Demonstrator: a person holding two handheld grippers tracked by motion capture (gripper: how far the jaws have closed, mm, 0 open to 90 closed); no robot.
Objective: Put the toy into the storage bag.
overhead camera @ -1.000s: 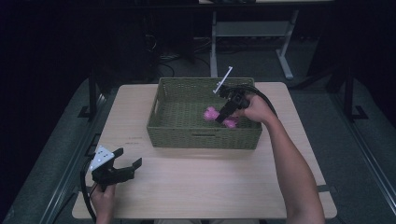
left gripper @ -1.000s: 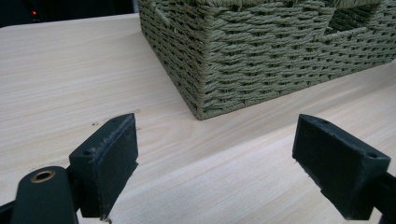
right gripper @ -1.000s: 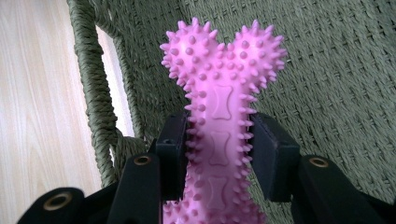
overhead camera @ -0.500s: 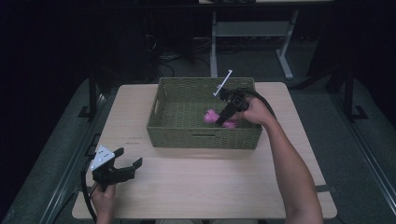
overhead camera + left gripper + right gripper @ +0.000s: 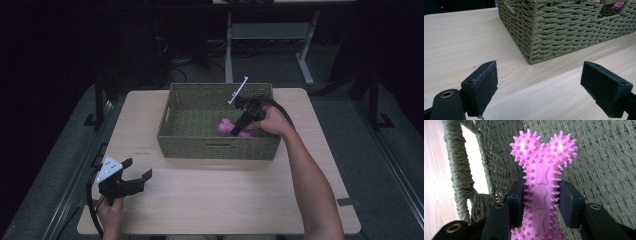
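Note:
A pink spiky bone-shaped toy point(image 5: 544, 170) stands between the pads of my right gripper point(image 5: 540, 200), which is shut on its narrow middle. In the high view the right gripper point(image 5: 237, 130) reaches down into a green woven basket point(image 5: 215, 150), and the pink toy point(image 5: 226, 125) hangs low over the basket floor near the front wall. My left gripper point(image 5: 138, 168) rests at the table's front left, open with nothing between its jaws. In the left gripper view the open left gripper point(image 5: 546, 87) points at the basket's near corner point(image 5: 564, 32).
The basket stands at the middle back of a light wooden table point(image 5: 225, 195). A handle slot point(image 5: 480, 170) opens in the basket wall beside the toy. Desk legs and cables lie on the dark floor behind the table.
The right hand has shifted only slightly inside the basket, still gripping the pink toy. The left gripper has stayed where it was.

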